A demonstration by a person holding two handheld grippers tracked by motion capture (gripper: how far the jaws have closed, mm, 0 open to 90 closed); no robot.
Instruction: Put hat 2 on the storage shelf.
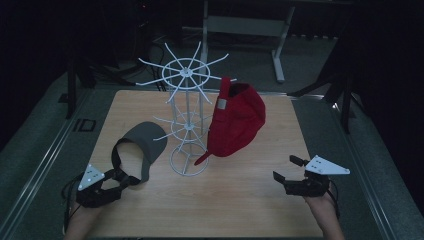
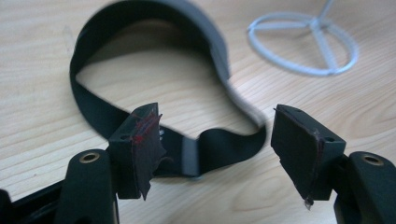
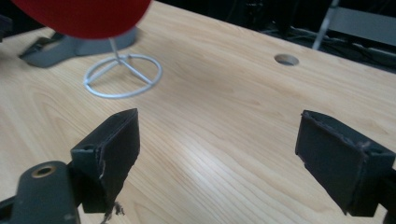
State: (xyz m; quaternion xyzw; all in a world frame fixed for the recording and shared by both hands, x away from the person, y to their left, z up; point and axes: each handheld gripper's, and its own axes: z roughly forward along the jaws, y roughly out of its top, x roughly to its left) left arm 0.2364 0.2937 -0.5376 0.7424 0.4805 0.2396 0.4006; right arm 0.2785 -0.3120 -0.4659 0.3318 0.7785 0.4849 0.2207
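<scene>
Grey visor flat on the table left of the white wire rack, its strap between the spread, non-gripping jaws of the left gripper; right gripper wide open over bare wood; red cap hanging on the rack.

Grey fabric visor flat at seven o'clock of white wire rack; left gripper at its strap (jaws parted); red cap hangs at three o'clock.

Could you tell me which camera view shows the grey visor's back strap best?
The left gripper view: the strap loops across the table between the left gripper's open jaws. The high view shows the whole visor, small and dim. The right gripper view catches a grey edge of it.
</scene>
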